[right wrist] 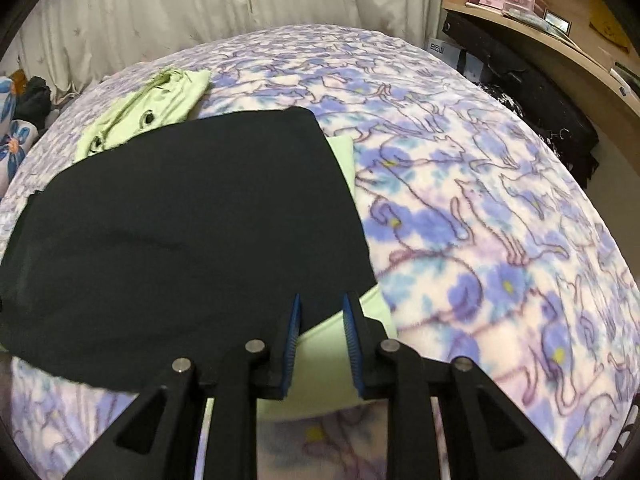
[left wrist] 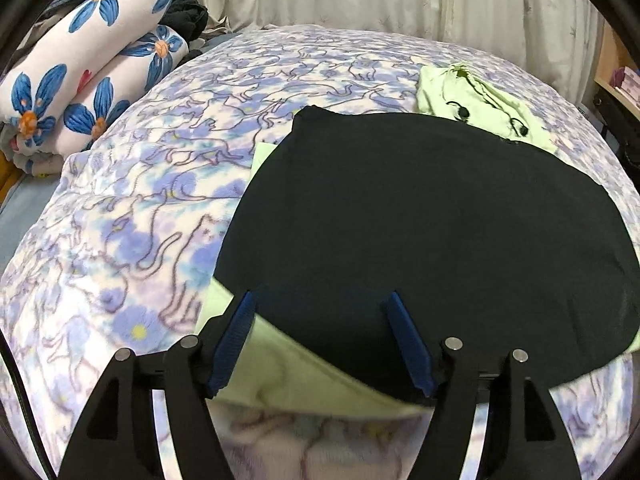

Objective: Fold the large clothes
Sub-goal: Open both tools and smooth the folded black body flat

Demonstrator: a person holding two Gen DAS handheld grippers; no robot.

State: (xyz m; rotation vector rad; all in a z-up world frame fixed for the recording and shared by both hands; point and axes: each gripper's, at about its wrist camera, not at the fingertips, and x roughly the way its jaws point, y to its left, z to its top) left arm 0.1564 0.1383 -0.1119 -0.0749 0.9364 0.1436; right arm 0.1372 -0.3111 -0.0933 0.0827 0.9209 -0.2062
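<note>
A large black garment (left wrist: 420, 232) lies spread flat on the bed, on top of a light green garment (left wrist: 304, 376) whose near hem and hood (left wrist: 476, 100) stick out. My left gripper (left wrist: 320, 300) is open, its blue pads straddling the near left edge of both garments. In the right wrist view the black garment (right wrist: 180, 232) fills the left half, with the green hem (right wrist: 324, 360) below it. My right gripper (right wrist: 320, 302) has its jaws a small gap apart over the near right corner, with cloth showing between them. The green hood (right wrist: 156, 108) lies at the far left.
The bed is covered by a purple and white cat-print blanket (left wrist: 160, 208). Rolled floral bedding (left wrist: 92, 64) lies at the far left. Curtains (right wrist: 200, 4) hang behind the bed. A wooden shelf (right wrist: 560, 36) with pink boxes and dark bags stands at the right.
</note>
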